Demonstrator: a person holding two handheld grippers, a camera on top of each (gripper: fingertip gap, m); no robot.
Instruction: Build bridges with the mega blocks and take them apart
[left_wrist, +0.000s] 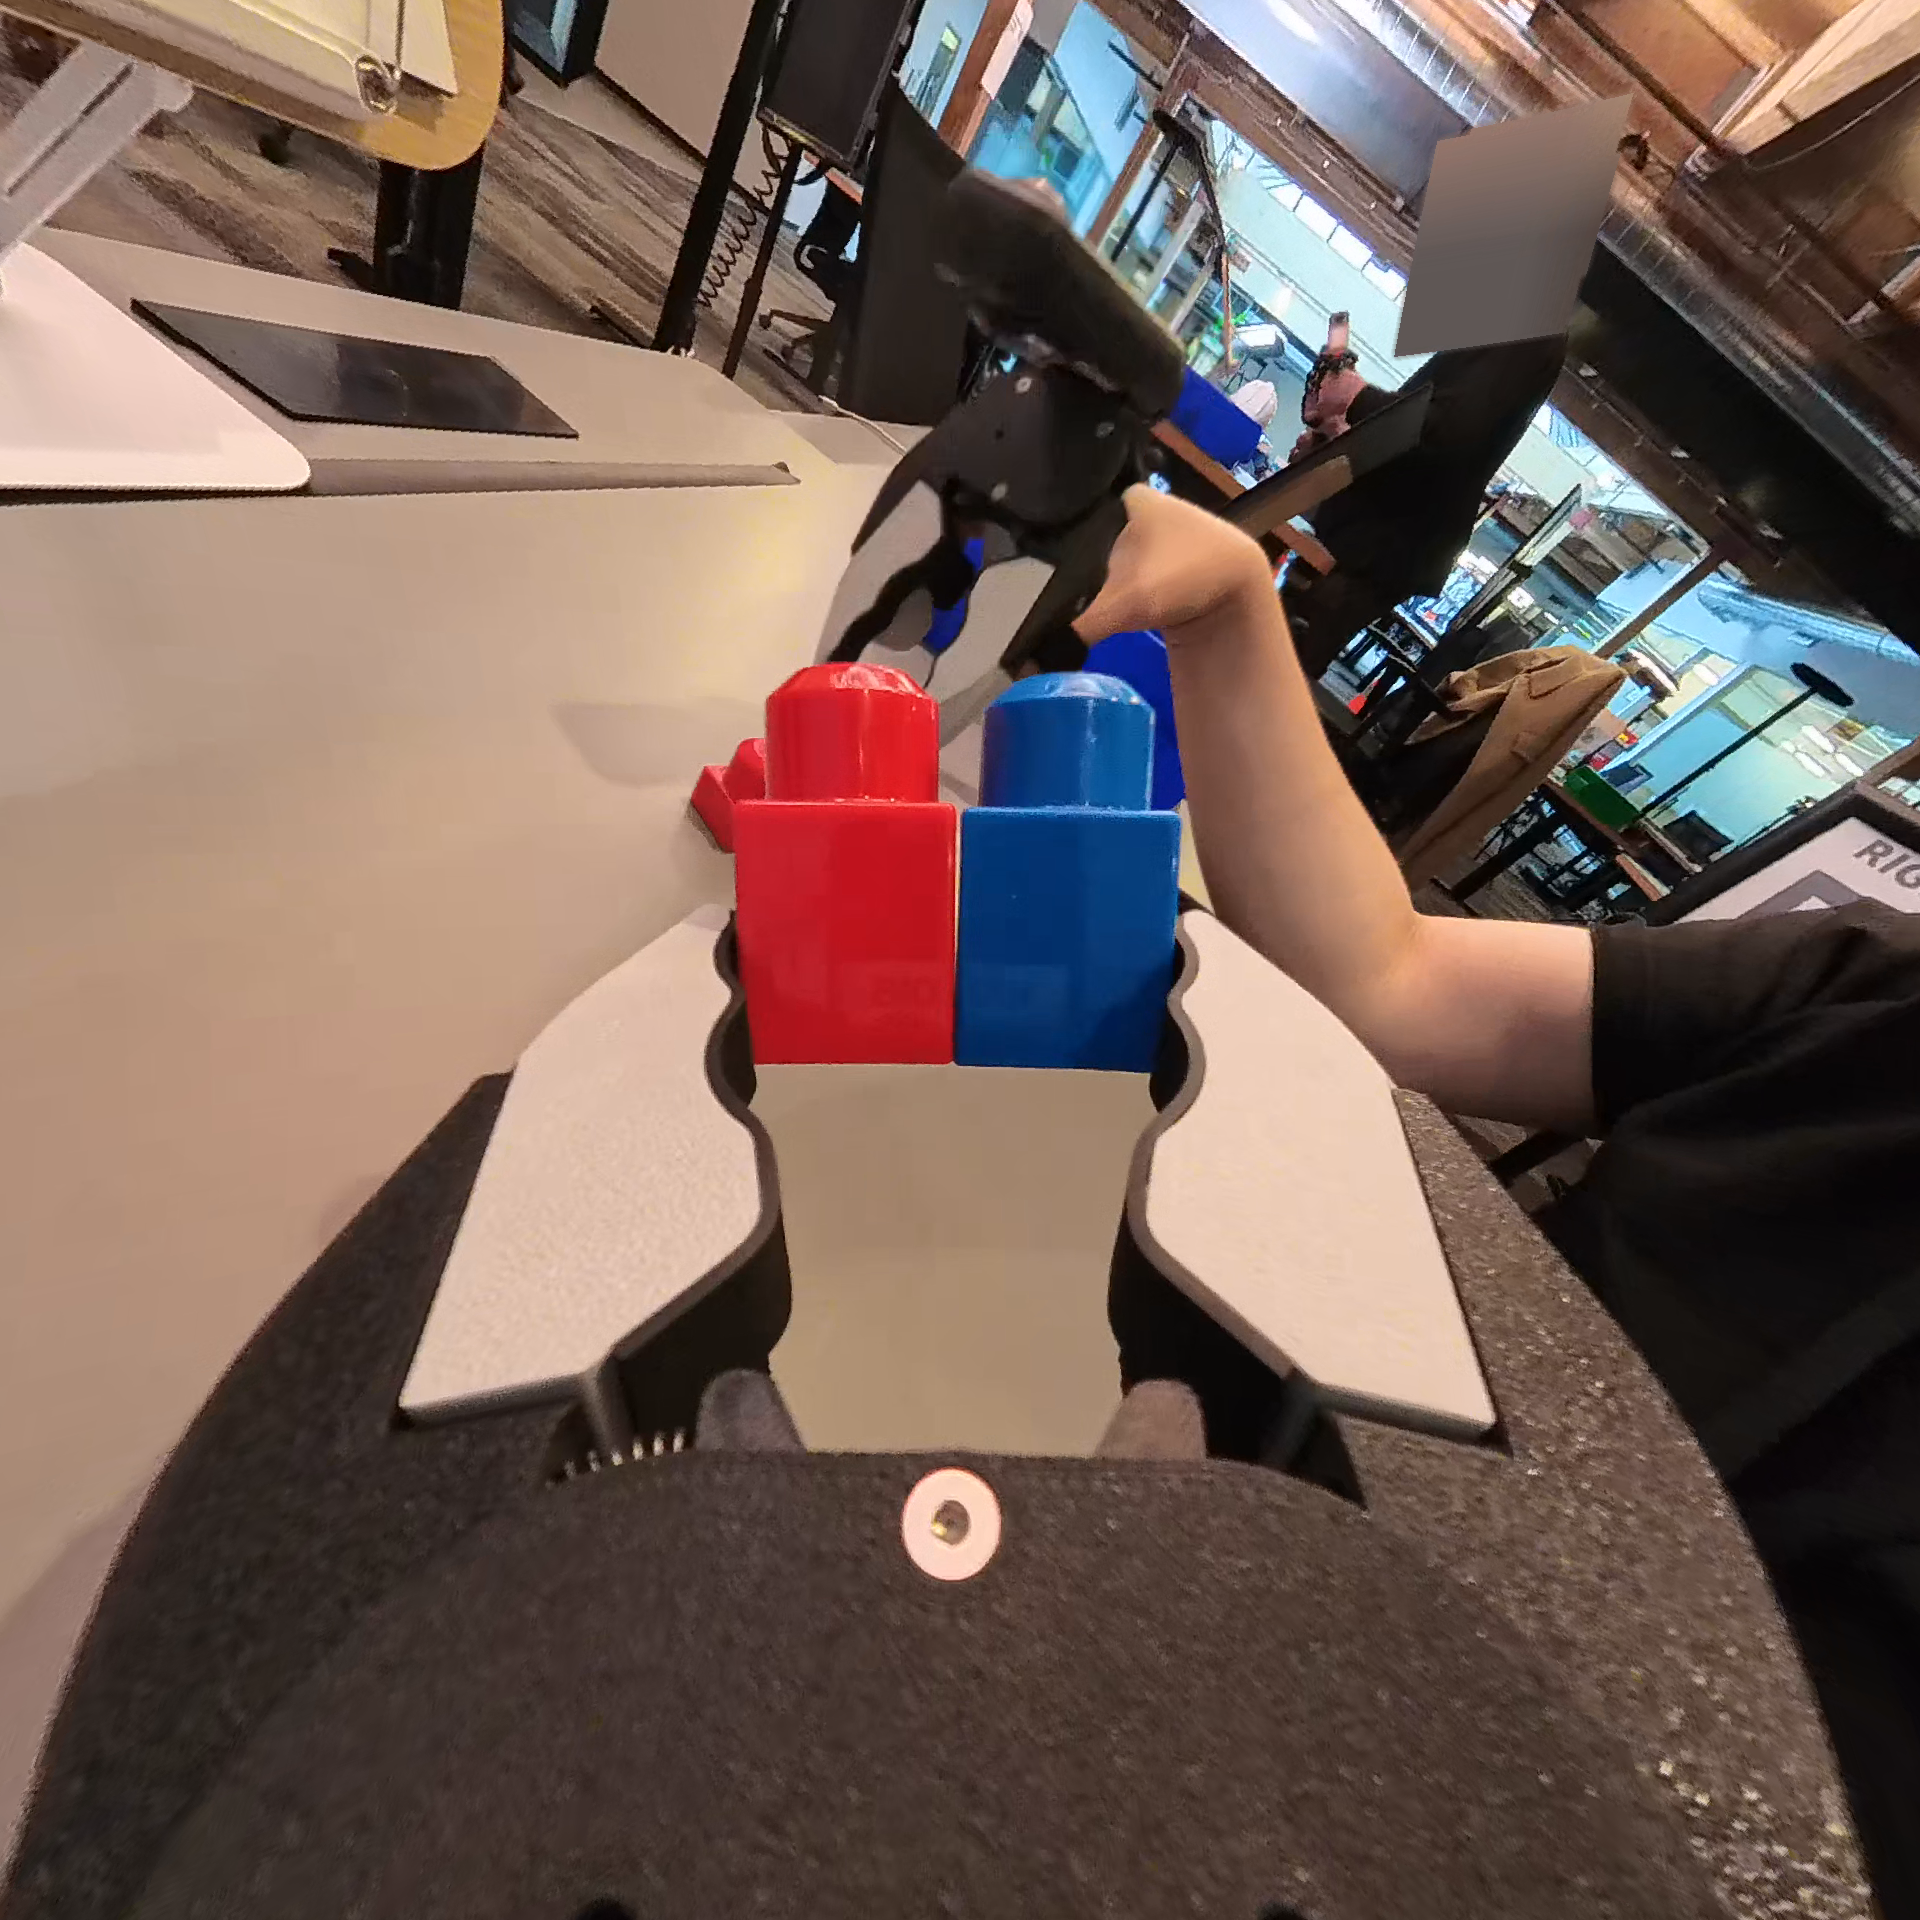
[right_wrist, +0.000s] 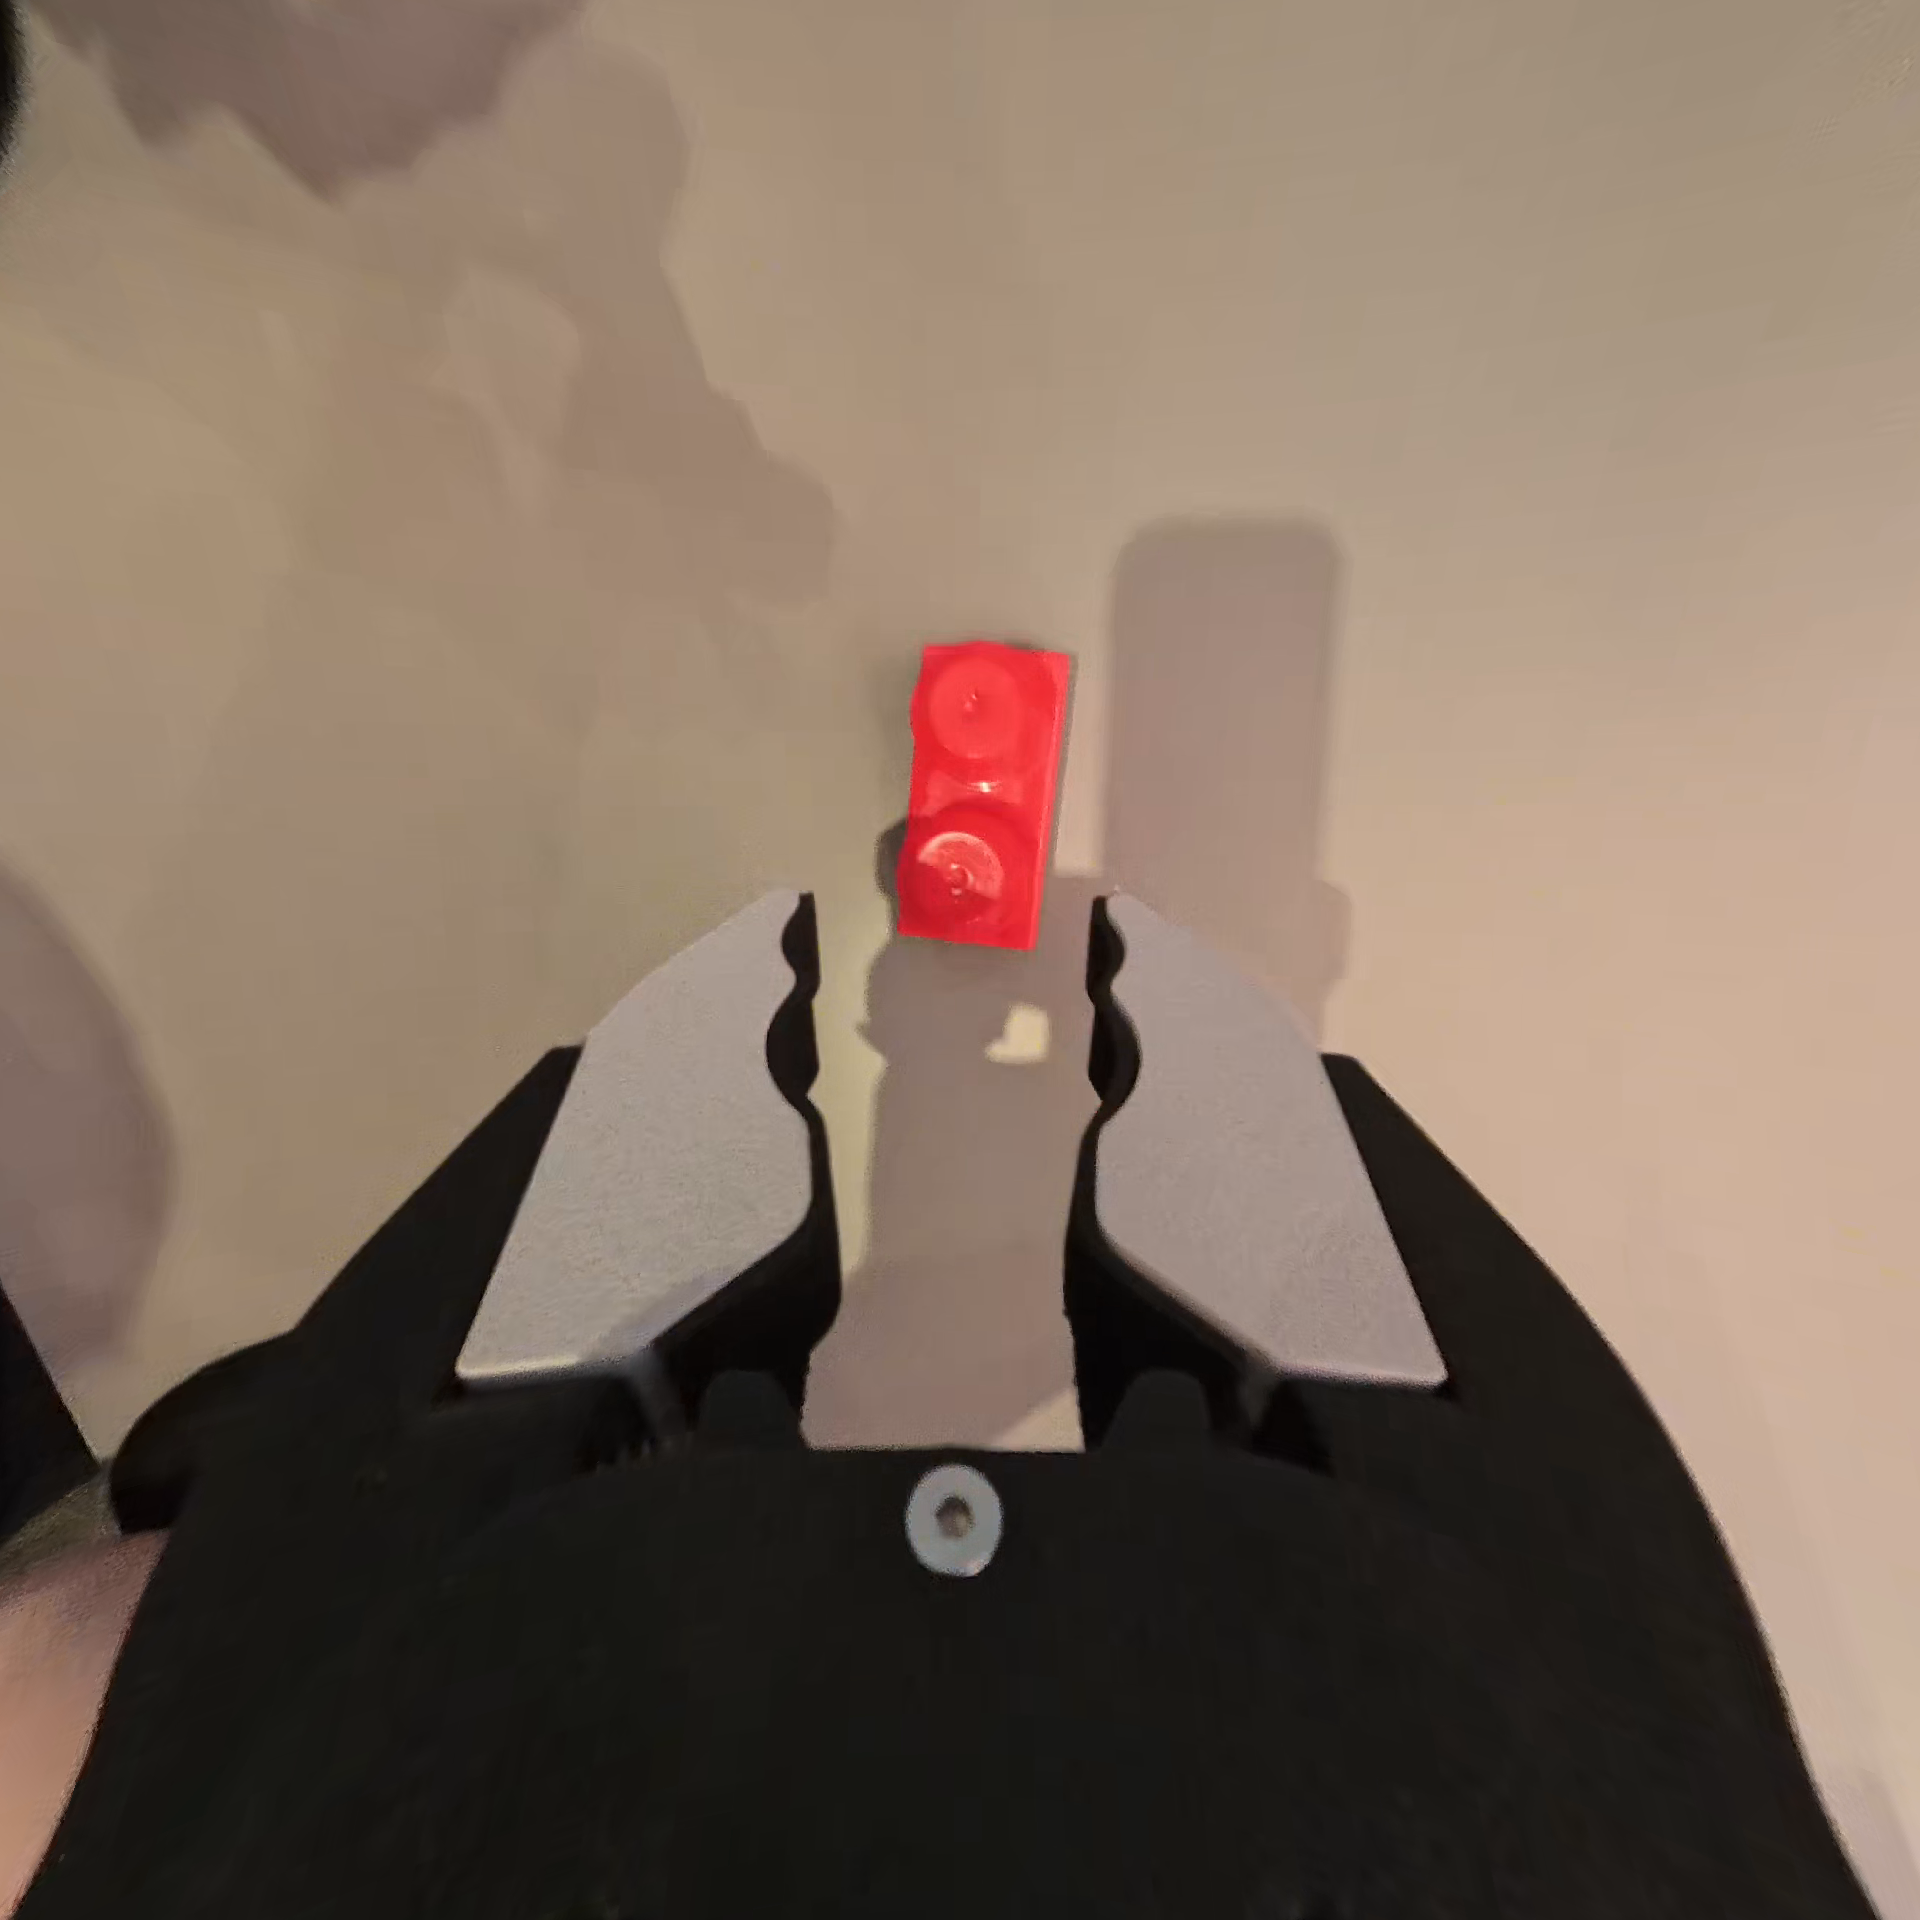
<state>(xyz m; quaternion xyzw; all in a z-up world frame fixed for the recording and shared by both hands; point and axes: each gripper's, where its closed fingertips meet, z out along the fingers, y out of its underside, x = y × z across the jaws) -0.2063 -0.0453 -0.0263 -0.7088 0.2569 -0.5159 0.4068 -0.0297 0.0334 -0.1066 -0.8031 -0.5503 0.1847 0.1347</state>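
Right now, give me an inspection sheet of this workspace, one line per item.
Surface: pale table, mostly bare.
Job's things: red block and blue block side by side; red two-stud block lying apart.
Clutter: dark flat pad at the far edge.
Grippers: left gripper clamps both blocks; right gripper open above the two-stud block.
Cables: coiled cord behind the table.
Surroundings: office desks, windows, a person's arm.

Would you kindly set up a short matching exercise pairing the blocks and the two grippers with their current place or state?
Things:
1. red single-stud block
2. blue single-stud block
3. red two-stud block
4. right gripper

States:
A. open, empty, above the table
B. lying alone on the table
C. against the left gripper's right finger
D. against the left gripper's left finger

Pairs: 1-D, 2-C, 3-B, 4-A
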